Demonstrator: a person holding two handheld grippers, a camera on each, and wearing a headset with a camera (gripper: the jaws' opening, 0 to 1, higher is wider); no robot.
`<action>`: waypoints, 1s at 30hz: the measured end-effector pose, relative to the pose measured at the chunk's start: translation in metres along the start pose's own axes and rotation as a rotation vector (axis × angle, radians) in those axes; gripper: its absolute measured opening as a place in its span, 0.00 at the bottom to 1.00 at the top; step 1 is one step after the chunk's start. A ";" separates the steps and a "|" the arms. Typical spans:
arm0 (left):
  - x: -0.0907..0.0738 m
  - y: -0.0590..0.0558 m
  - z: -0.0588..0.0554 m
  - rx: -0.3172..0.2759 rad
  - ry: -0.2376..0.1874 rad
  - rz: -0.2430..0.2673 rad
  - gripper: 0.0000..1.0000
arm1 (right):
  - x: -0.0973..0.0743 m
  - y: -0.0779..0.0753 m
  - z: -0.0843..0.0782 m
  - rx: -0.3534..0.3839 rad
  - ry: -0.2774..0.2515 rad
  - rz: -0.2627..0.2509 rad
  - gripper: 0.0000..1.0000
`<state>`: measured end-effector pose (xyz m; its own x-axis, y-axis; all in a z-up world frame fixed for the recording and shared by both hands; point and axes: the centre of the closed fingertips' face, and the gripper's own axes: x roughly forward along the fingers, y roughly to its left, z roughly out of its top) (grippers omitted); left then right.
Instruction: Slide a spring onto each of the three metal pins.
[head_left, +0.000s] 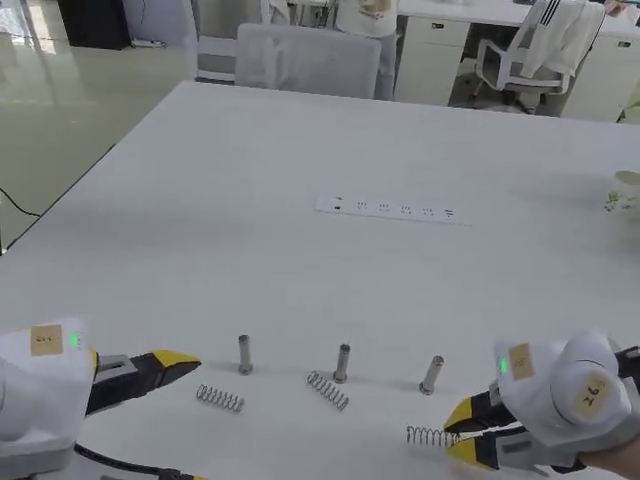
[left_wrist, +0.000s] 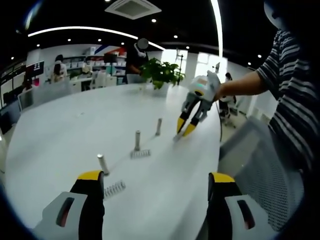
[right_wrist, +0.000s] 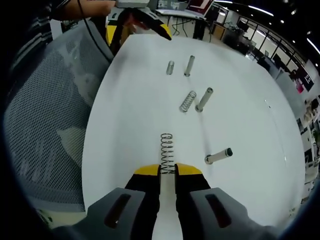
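Three short metal pins stand upright in a row on the white table: left pin (head_left: 245, 354), middle pin (head_left: 342, 363), right pin (head_left: 432, 374). One spring (head_left: 220, 398) lies in front of the left pin, a second spring (head_left: 327, 390) beside the middle pin. My right gripper (right_wrist: 167, 170) is shut on the near end of the third spring (right_wrist: 167, 147), which lies flat on the table short of the right pin (right_wrist: 218, 156). My left gripper (left_wrist: 155, 185) is wide open and holds nothing, close to the spring (left_wrist: 115, 188) by the left pin (left_wrist: 102, 164).
A white power strip (head_left: 392, 209) lies flat further back on the table. A grey mesh chair (right_wrist: 50, 125) stands at the near table edge. A potted plant (left_wrist: 160, 72) sits on the far end of the table. Office chairs (head_left: 300, 60) stand beyond.
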<state>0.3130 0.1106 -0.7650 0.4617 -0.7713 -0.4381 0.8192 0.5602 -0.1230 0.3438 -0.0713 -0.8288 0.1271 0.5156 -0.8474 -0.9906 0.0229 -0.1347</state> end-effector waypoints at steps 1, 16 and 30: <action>0.001 0.000 0.001 -0.001 -0.002 -0.005 0.80 | -0.001 0.000 0.002 -0.006 -0.003 -0.001 0.08; 0.047 -0.024 0.016 0.025 -0.016 -0.139 0.54 | -0.007 0.008 0.042 -0.050 -0.081 0.010 0.08; 0.089 -0.045 0.032 0.050 -0.049 -0.225 0.39 | -0.015 0.014 0.067 -0.076 -0.139 0.021 0.08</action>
<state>0.3283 0.0067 -0.7702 0.2802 -0.8896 -0.3607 0.9185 0.3576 -0.1684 0.3245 -0.0215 -0.7832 0.0930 0.6293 -0.7716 -0.9857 -0.0513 -0.1606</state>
